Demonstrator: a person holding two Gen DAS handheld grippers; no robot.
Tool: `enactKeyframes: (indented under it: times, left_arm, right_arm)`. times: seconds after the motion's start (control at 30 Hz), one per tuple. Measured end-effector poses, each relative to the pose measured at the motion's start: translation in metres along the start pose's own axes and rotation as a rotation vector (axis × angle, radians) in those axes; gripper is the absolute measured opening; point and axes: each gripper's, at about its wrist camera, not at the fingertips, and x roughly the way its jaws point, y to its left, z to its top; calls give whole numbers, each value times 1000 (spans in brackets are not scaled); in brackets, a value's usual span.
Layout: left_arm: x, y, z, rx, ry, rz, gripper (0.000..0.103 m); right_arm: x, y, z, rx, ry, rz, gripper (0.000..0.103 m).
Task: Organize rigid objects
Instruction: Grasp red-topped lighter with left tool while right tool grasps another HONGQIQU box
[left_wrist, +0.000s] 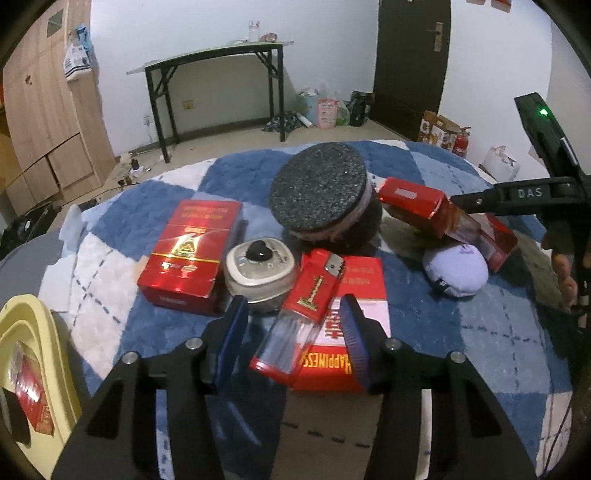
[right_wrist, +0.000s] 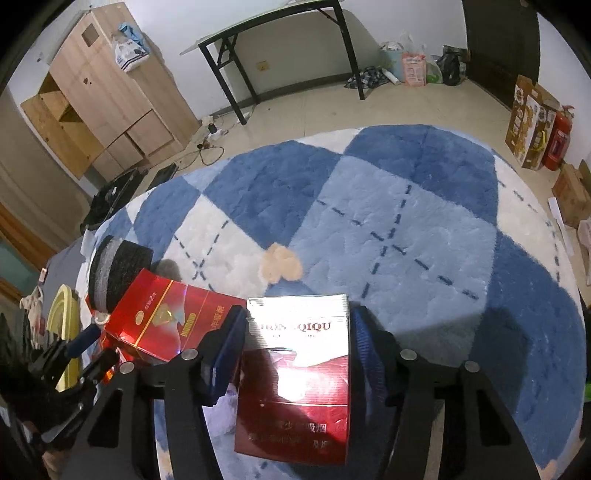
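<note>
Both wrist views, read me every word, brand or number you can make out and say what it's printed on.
"HAPPINESS": lower edge of the red and white box between the left gripper's fingers.
"DAS": right gripper's arm.
"HON?QIQU", middle letter lost in glare: red and silver box in the right gripper.
"DIAMOND": tilted red box.
Chinese print on the boxes: too blurred to read.

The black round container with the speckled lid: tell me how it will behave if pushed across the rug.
The black round container sits tilted among the boxes, so it may settle or tip when nudged. Being round, it could roll if it lands on its side. The plush rug would probably drag on it rather than let it slide.
</note>
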Motion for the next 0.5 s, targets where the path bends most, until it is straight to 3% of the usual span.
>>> enactKeyframes:
  times: [0.03, 0.1, 0.33, 0.43, 0.5]
  left_arm:
    - [0, -1, 0, 3, 3, -6, 51]
    - [-2, -3, 1, 16, 3, -15, 28]
    - [-4, -4, 3, 41, 28, -28, 26]
    - [-3, -4, 1, 28, 17, -35, 26]
    - [-3, -5, 1, 25, 17, -47, 26]
  right_arm:
    - [0, -1, 0, 0, -3, 4, 58]
    - [0, 1, -2, -4, -6, 6, 58]
    - [-25, 1, -1, -36, -32, -48, 57]
    - [-23, -4, -1, -36, -5, -67, 60]
    - [-19, -7, 0, -28, 10, -73, 67]
